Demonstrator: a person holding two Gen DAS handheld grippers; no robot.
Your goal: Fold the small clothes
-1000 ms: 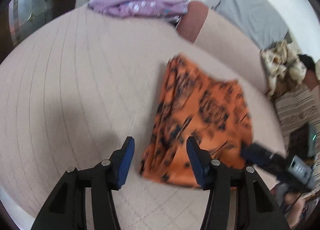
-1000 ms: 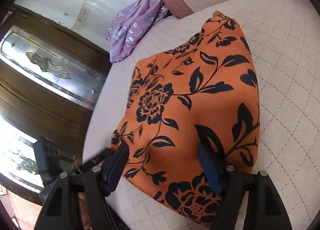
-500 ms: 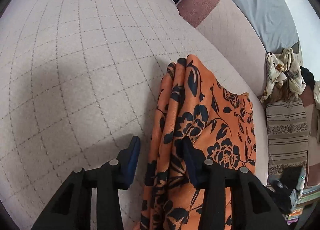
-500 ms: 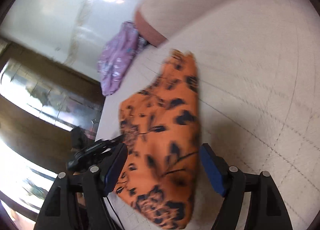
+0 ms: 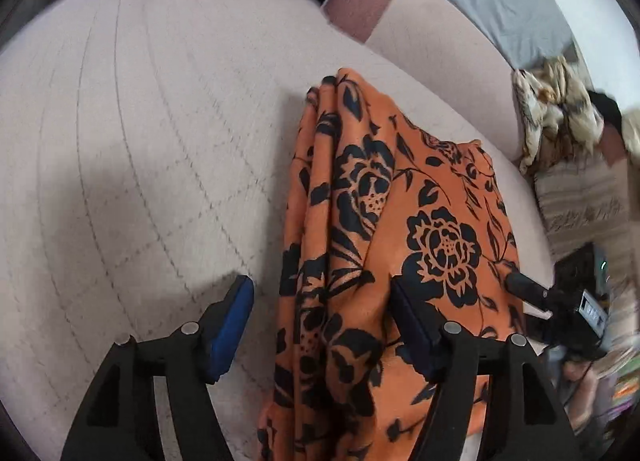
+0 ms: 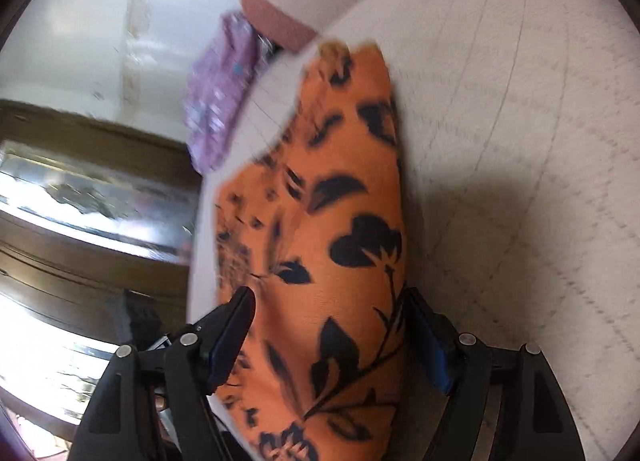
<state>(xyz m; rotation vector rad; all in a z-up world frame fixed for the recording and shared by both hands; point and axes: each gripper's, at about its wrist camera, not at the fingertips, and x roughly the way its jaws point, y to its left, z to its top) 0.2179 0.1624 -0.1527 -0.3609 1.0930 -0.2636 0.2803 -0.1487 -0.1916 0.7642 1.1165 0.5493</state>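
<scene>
On a quilted beige sofa (image 5: 140, 149), the orange cloth (image 5: 384, 245) lies bunched. Both the left gripper (image 5: 322, 303) and right gripper (image 6: 330, 315) gape wide astride the cloth, gripping nothing. Best pinch matching corners evenly before folding.

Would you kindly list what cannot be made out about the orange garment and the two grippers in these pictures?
- Orange garment: its near end runs off the bottom edge in both wrist views.
- Whether the left gripper touches the garment: not clear from its own view.
- Right gripper: motion blur hides any contact with the cloth.
- Purple garment: blurred in the right view, cut by the top edge in the left.
</scene>
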